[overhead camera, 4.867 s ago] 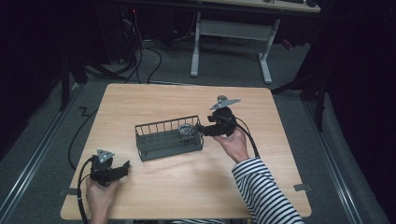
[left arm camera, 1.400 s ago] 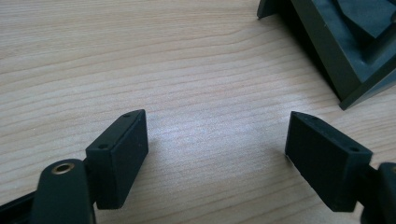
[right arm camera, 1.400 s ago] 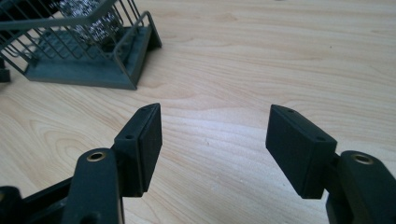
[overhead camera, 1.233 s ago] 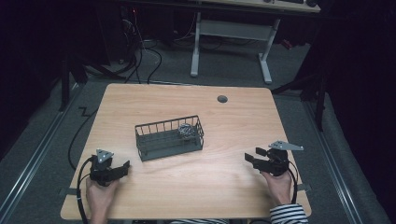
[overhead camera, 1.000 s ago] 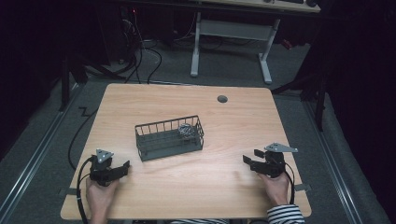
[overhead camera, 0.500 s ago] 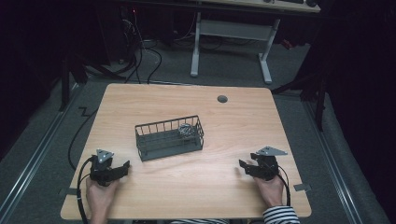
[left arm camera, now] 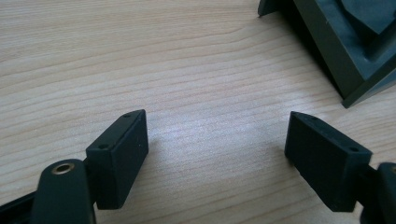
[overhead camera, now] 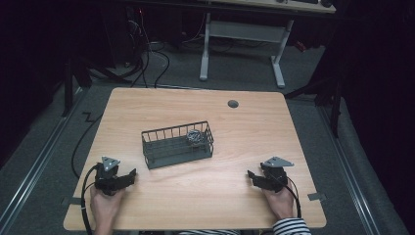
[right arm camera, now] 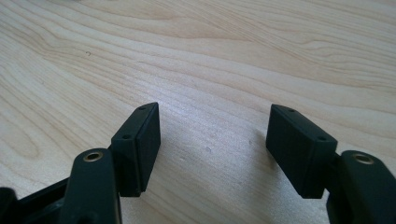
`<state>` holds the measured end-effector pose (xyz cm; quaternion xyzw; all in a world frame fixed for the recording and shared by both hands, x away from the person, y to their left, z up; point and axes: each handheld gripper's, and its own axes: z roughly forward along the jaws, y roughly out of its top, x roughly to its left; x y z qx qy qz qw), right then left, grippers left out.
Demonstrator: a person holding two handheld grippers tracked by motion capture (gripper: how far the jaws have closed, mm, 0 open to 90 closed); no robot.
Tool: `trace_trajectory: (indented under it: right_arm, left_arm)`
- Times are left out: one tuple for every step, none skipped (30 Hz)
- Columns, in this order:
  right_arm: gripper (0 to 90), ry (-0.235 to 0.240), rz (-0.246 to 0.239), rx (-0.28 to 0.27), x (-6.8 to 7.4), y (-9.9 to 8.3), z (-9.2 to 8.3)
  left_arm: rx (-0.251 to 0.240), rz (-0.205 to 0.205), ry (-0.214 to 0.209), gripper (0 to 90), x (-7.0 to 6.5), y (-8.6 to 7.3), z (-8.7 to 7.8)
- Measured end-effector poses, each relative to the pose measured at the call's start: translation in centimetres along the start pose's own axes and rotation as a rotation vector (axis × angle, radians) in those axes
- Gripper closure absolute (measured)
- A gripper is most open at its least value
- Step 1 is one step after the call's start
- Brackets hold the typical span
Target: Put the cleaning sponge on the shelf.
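1. The left hand-held gripper [overhead camera: 128, 176] is resting on the light wooden desk [overhead camera: 195, 103], jaws parted and empty
2. The right hand-held gripper [overhead camera: 251, 176] is lying gaping, its jaws just widening, holding nothing
3. The dark wire basket [overhead camera: 177, 144] is sitting mid-desk between them

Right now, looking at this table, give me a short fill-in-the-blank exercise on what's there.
1. The crumpled metallic thing lies inside the wire ____.
2. The basket stands on a ____ table.
3. The right gripper has ____ between its fingers.
4. The fingers of the left gripper stand ____.

Missing words: basket; wooden; nothing; open
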<state>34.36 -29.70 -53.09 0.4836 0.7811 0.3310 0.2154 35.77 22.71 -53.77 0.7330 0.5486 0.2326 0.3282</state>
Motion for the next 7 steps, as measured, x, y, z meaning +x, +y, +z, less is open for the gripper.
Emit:
trace_trajectory:
  right_arm:
    - [35.3, -0.001, -0.001, 0.0, 0.01, 0.0, 0.0]
    - [35.2, -0.003, 0.0, 0.001, 0.0, 0.0, 0.01]
    - [35.1, -0.002, 0.001, 0.001, 0.01, 0.0, 0.0]
    - [35.1, -0.003, -0.001, 0.0, 0.0, 0.0, 0.01]
    - [35.1, -0.002, 0.0, 0.001, 0.0, 0.0, 0.0]
    - [35.1, -0.002, 0.001, 0.001, 0.01, 0.0, 0.0]
    - [35.1, -0.002, 0.001, 0.001, 0.01, 0.0, 0.0]
  left_arm:
    - [0.001, 0.0, 0.0, 21.9, 0.0, 0.0, -0.01]
    - [0.0, 0.0, 0.0, 21.9, 0.0, 0.0, 0.0]
    - [0.0, 0.0, 0.0, 21.8, 0.0, 0.0, 0.0]
    - [0.001, 0.001, 0.0, 21.8, 0.0, 0.0, 0.01]
    - [0.002, 0.0, 0.0, 21.4, 0.0, 0.01, 0.01]
    - [0.002, 0.0, 0.0, 21.0, 0.0, 0.01, 0.01]
    - [0.002, 0.0, 0.001, 20.6, 0.0, 0.02, 0.03]
